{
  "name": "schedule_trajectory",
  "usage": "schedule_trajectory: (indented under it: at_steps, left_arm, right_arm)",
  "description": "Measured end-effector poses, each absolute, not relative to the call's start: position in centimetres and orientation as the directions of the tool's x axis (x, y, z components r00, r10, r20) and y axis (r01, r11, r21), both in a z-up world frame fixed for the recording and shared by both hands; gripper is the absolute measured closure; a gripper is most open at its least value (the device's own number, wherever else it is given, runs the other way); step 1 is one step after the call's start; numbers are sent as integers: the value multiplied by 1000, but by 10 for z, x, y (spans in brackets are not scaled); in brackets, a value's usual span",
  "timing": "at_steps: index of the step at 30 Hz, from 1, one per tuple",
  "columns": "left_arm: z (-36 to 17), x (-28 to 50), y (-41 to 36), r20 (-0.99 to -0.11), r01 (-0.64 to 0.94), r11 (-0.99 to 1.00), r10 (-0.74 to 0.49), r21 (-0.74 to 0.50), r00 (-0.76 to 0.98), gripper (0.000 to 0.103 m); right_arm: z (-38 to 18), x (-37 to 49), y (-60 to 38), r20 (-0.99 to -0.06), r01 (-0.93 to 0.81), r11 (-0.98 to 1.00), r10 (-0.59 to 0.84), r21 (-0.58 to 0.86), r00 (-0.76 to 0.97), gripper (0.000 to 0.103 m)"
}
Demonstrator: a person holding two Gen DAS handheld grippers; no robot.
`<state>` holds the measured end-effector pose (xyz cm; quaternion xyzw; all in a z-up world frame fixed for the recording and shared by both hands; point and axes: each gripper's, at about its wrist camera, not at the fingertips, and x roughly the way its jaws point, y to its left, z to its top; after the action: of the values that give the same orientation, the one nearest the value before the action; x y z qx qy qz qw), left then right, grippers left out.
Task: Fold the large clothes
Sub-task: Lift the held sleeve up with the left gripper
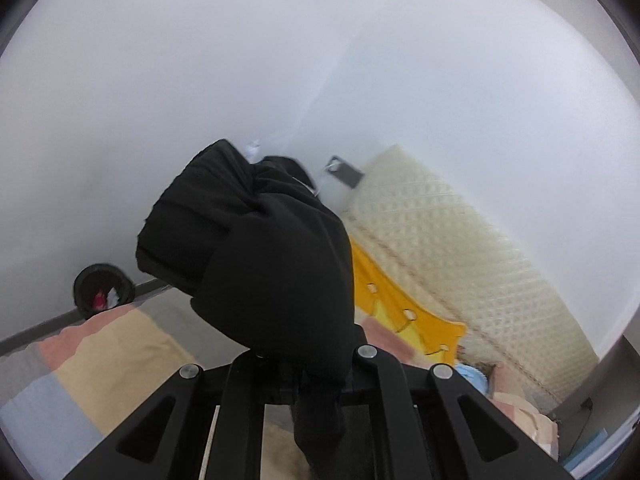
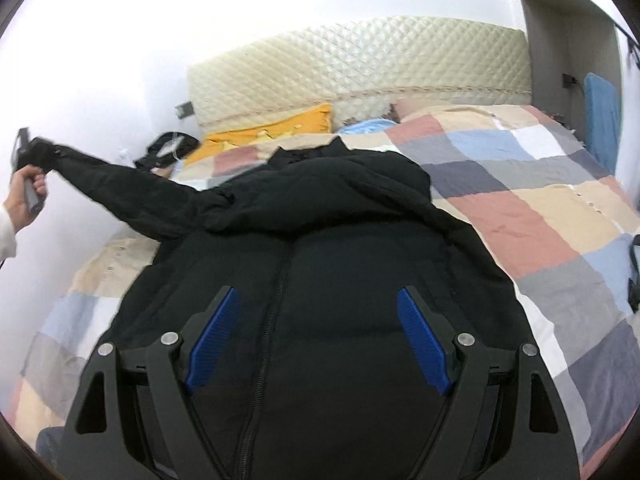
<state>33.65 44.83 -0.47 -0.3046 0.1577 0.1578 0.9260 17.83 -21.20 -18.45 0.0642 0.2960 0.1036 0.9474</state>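
A black padded jacket (image 2: 320, 240) lies front up on the checked bedspread (image 2: 540, 208), zip running down its middle. My right gripper (image 2: 318, 320) is open, blue pads (image 2: 420, 340) spread wide just above the jacket's lower front. My left gripper (image 2: 34, 152), seen far left in the right wrist view, is shut on the jacket's sleeve cuff (image 2: 44, 152) and holds the sleeve stretched out and raised. In the left wrist view the sleeve (image 1: 264, 260) bunches over the fingers and hides them.
A quilted cream headboard (image 2: 360, 56) stands behind the bed. A yellow pillow (image 2: 276, 128) and a blue item (image 2: 368, 126) lie at the head. A black bin (image 1: 103, 290) stands by the wall. A dark bag (image 2: 166, 148) sits beside the bed.
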Motion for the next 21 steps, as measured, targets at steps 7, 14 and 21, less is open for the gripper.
schedule_trajectory:
  at_steps: [7,14,21]
  left_arm:
    - [53,347,364,-358,-331,837,176,-435,917,93]
    - [99,358,255,-324,-195,921,80,-339,943,93]
    - [116,386,150,-353,-122,959,25,-255,935,93]
  right_arm:
    - [-169,160,-212,-484,-223,964,266,146,834,22]
    - [-164,156,-228,-470,-231,959,283,166,836,22]
    - [-152,152,-266,-436,-221,958,280,183,855,21]
